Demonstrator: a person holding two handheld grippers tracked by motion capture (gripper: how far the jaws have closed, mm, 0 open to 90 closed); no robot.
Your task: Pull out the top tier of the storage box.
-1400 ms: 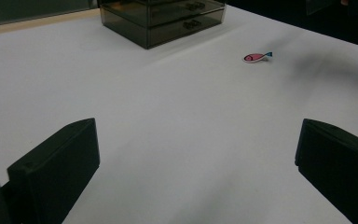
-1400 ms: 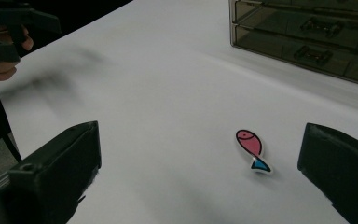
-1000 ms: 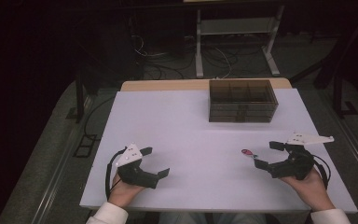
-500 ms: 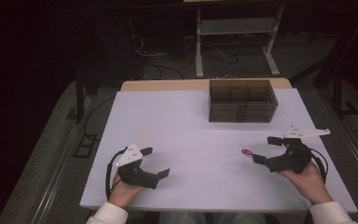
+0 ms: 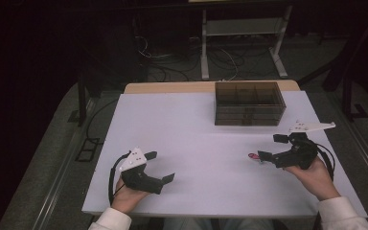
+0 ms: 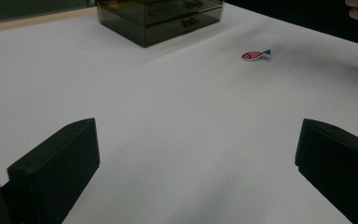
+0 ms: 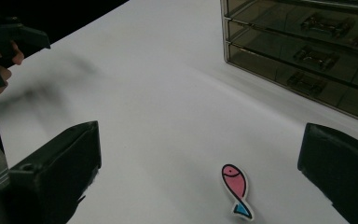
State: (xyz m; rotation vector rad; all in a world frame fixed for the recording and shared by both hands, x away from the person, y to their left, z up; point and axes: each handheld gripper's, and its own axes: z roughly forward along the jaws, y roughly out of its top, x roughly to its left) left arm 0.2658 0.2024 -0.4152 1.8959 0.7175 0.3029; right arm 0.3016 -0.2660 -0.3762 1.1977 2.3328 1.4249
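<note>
White table (image 5: 196,143) in a dark room; the floor beyond its far edge is dim, with cables and a metal stand barely made out. Near edge, high view: two sleeves come in from the bottom, cut off at the cuffs. Left gripper (image 5: 162,167) sits near the near-left corner, held in a hand (image 5: 127,197); jaws spread wide, nothing between them, bare tabletop showing in the gap in the left gripper view. Right gripper (image 5: 273,147) is at the near-right, held in the other hand (image 5: 314,177), jaws likewise wide apart and empty. Fish-shaped piece (image 7: 237,189), pink body with a blue tail, lies flat on the table just in front of the right gripper; in the right gripper view it lies between the two jaws, closer to the right-hand one, touching neither, tail pointing toward the camera. In the high view it is a small pink speck (image 5: 254,156) just left of the nearer jaw tip, details too small to read. In the left gripper view the fish (image 6: 255,55) lies well apart from the left gripper. Farther back, right of centre: a smoky translucent drawer box (image 5: 249,103) near the far edge, drawer fronts toward the person. Contents show as dark shapes through the walls, not identifiable. The box is cut off at the top edge in both gripper views.
</note>
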